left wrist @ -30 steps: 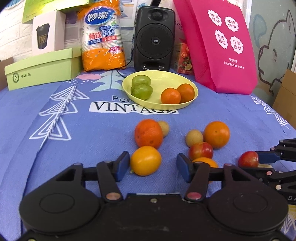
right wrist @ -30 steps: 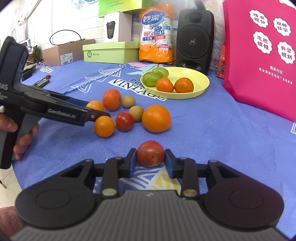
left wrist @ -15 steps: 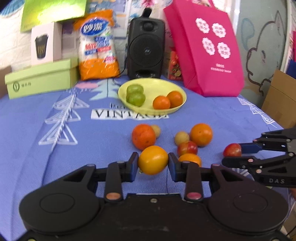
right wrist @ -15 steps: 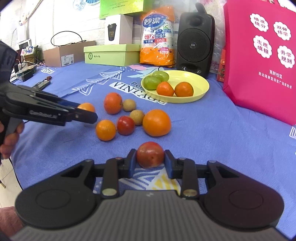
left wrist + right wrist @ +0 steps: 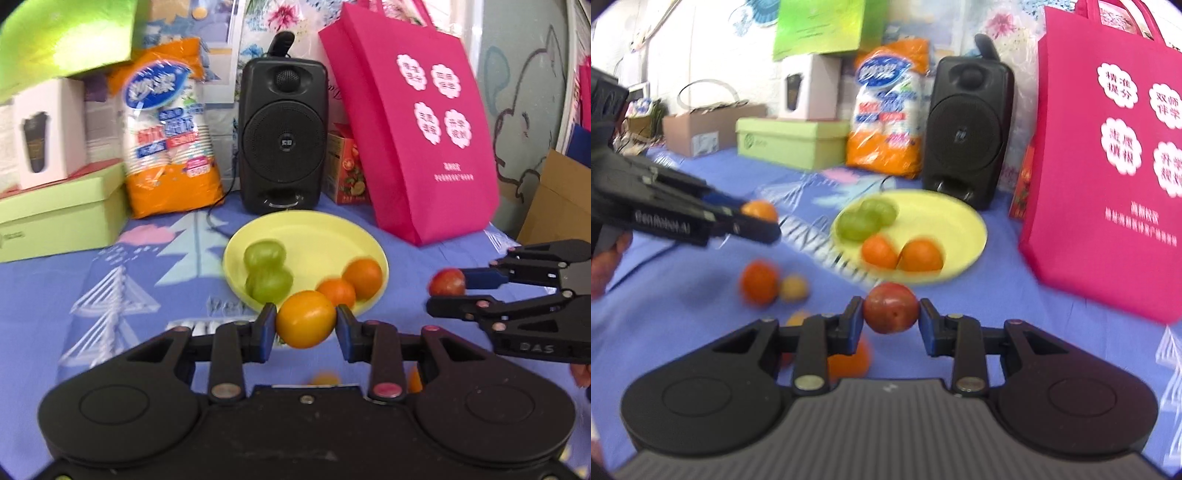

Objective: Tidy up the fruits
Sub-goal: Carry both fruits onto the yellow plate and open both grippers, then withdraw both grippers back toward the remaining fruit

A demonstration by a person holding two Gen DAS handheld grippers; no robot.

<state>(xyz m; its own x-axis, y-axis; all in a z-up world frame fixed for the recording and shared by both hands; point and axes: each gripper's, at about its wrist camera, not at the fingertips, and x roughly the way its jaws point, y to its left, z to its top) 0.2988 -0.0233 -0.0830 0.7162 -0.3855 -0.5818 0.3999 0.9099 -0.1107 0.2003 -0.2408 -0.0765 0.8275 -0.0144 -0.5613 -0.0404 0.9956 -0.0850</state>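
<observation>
My left gripper (image 5: 306, 325) is shut on a yellow-orange fruit (image 5: 306, 324), held in the air just short of the yellow plate (image 5: 325, 229). My right gripper (image 5: 892, 314) is shut on a red fruit (image 5: 892, 313), also lifted, near the plate's (image 5: 945, 218) front rim. The plate holds two green fruits (image 5: 267, 273) and two oranges (image 5: 362, 277). In the left wrist view the right gripper (image 5: 448, 286) shows at the right with the red fruit (image 5: 447, 281). In the right wrist view the left gripper (image 5: 759, 218) shows at the left with its fruit (image 5: 759, 211).
An orange (image 5: 759, 282) and a small tan fruit (image 5: 793, 288) lie on the blue cloth (image 5: 1015, 302), with more fruit half hidden behind my fingers. Behind the plate stand a black speaker (image 5: 282, 136), an orange bag of cups (image 5: 168, 129), a green box (image 5: 62, 218) and a pink bag (image 5: 417, 122).
The left gripper closed on the yellow-orange fruit and lifted it. Both grippers have risen and moved forward towards the plate with their fruit.
</observation>
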